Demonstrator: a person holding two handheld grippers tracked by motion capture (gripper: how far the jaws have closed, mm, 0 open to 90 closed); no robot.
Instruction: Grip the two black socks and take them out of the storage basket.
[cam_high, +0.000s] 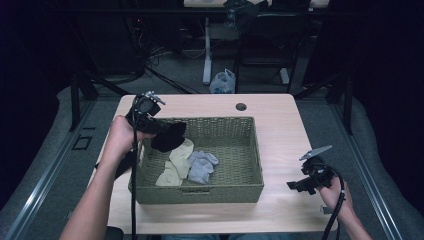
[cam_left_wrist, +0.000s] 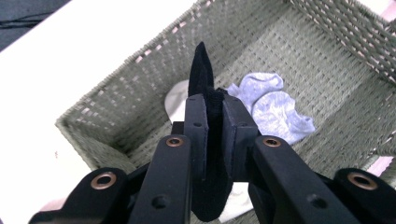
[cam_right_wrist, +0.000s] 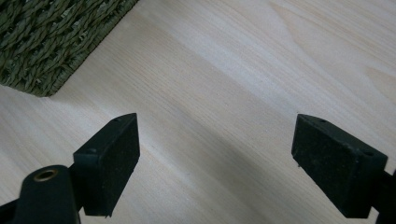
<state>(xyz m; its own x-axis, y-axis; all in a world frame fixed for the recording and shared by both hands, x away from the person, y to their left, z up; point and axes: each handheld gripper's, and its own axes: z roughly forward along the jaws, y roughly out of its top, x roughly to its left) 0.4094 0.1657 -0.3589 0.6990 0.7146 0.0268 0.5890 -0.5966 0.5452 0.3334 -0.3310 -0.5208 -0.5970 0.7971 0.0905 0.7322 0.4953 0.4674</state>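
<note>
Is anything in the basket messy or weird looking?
A bit messy. The cream socks and grey socks lie crumpled in a loose heap on the basket floor. The left gripper pinches a black sock that dangles over them. Nothing looks torn or spilled.

Dim room, lit table (cam_high: 280, 130) (surroundings black), soft focus, slight blur

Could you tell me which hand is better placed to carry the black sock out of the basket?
The left. The left gripper is already shut on the black sock, lifted above the basket. The right gripper stands open over the bare table, beside the basket's corner.
</note>
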